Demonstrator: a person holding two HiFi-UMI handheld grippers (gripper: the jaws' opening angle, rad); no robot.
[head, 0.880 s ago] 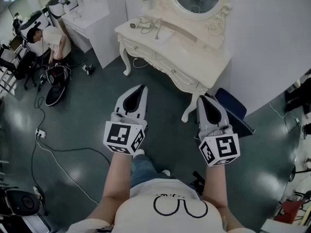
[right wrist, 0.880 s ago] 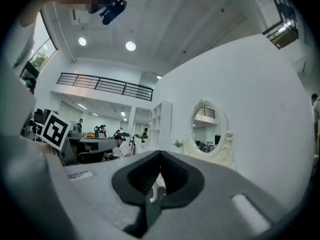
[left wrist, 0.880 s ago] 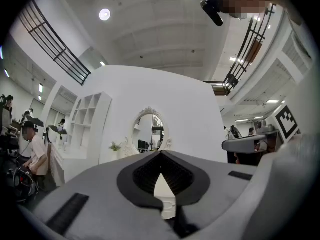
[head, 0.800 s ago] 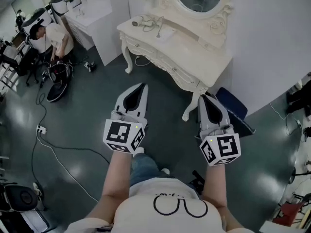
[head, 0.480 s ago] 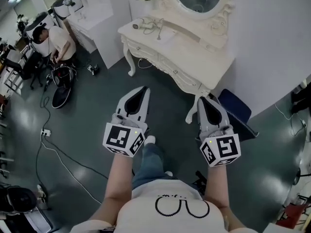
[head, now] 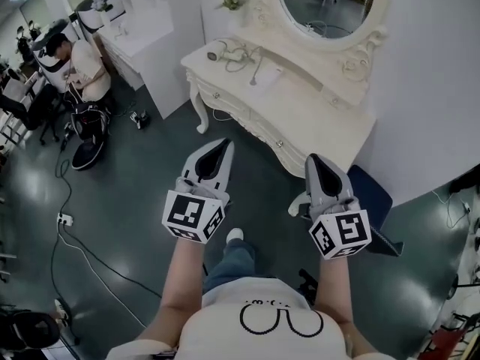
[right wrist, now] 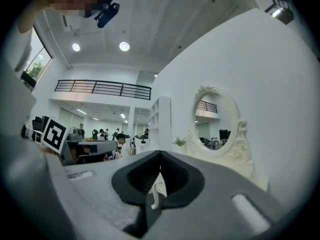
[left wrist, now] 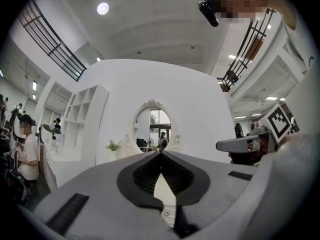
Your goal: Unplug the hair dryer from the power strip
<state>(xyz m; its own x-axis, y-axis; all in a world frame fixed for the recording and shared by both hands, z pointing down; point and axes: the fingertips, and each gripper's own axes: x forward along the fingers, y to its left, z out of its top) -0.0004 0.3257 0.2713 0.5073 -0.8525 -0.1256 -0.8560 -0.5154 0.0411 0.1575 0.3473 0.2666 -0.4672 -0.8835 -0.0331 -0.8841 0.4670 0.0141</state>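
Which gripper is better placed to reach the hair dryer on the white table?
Left, probably. The hair dryer lies at the table's left end, nearly straight ahead of the left gripper; the right gripper points at the table's right part. Both are shut and empty.

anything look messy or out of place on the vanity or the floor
Nothing spilled or broken. The hair dryer lies on the vanity table with its cord in a loose tangle, and a cable trails across the floor.
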